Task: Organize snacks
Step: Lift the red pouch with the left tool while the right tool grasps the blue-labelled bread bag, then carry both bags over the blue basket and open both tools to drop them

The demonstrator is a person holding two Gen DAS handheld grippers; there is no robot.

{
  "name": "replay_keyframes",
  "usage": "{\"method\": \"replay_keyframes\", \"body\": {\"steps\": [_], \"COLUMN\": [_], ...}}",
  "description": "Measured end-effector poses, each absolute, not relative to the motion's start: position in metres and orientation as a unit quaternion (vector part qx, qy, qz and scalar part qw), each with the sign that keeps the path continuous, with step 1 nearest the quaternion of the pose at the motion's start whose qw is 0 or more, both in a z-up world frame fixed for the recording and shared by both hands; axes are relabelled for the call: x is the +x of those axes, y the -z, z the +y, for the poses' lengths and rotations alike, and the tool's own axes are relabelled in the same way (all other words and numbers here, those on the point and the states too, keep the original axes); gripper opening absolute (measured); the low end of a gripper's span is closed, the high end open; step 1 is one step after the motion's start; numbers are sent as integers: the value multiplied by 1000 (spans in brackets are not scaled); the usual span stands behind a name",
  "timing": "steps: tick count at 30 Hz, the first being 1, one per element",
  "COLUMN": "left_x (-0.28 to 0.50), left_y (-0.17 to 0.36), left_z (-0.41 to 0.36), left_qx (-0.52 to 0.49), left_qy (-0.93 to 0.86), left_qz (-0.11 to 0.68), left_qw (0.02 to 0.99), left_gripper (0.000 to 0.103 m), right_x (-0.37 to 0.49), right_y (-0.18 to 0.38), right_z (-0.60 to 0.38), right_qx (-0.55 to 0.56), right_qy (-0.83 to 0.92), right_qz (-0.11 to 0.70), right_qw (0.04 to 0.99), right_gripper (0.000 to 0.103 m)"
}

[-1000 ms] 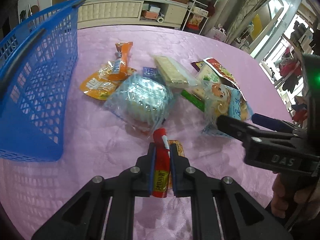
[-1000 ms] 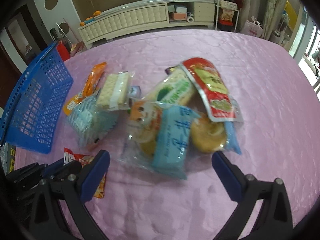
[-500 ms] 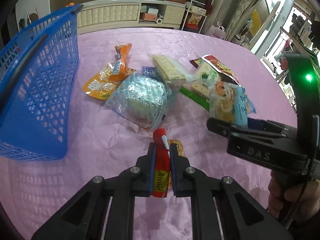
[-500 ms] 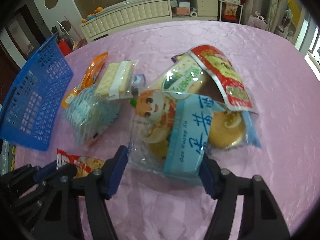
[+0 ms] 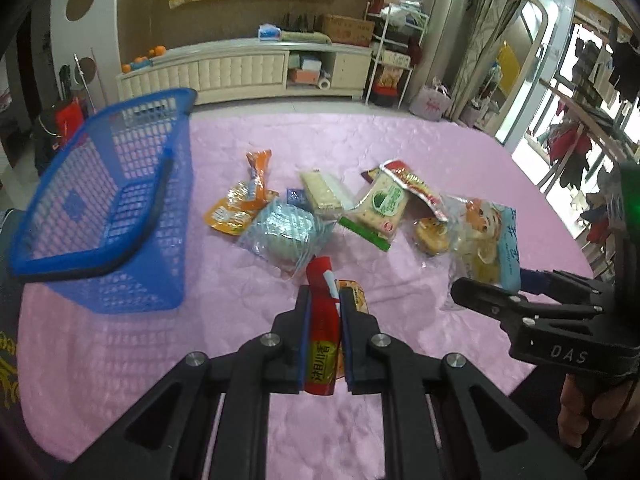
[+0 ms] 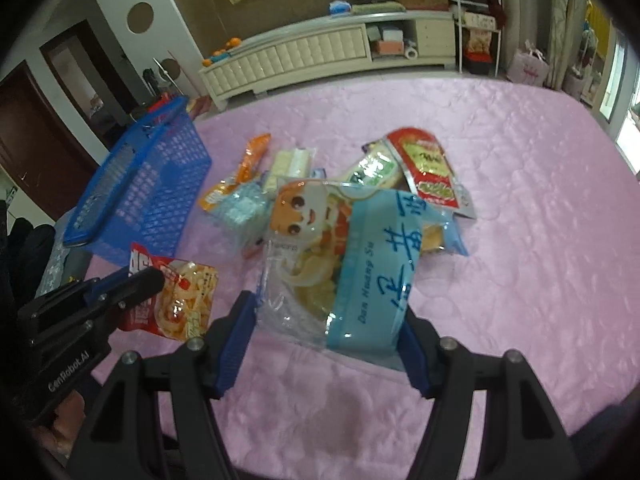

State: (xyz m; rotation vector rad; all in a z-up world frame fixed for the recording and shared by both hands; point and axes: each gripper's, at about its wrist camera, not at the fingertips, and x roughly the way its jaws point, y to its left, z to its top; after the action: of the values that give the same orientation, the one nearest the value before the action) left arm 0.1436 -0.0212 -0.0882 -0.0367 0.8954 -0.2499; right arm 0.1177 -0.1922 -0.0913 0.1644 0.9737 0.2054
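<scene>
Left wrist view: left gripper (image 5: 324, 344) pinches a red foil snack packet (image 5: 320, 356), lifted since before; right gripper (image 6: 326, 344), jaws just closing, clamps the clear-and-blue cartoon pastry bag (image 6: 340, 268), raised off the pink quilted tablecloth (image 6: 520, 240). Only the right view shows the packet's noodle picture. Blue mesh basket (image 5: 120, 216) sits left.

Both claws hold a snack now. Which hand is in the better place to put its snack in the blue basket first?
Likely the left. The left claw grips the red packet nearer the blue basket. The right claw, holding the blue-striped bag, is farther off, and its path crosses the left claw.
</scene>
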Motion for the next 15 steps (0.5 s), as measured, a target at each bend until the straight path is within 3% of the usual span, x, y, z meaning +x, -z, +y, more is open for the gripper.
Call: {"method": "replay_keyframes", "body": {"steps": [15], "left_x": [84], "left_y": [9], "left_z": [5], "left_qx": [-2], "left_qy": [97], "left_qz": [354], "left_qw": [930], "left_gripper": [12], "right_x": [70], "right_y": [16], "right_z": [-158], "right_qx": [3], "right_qy": [-151], "right_qz": [403], "right_qw": [903], "right_gripper": [71]}}
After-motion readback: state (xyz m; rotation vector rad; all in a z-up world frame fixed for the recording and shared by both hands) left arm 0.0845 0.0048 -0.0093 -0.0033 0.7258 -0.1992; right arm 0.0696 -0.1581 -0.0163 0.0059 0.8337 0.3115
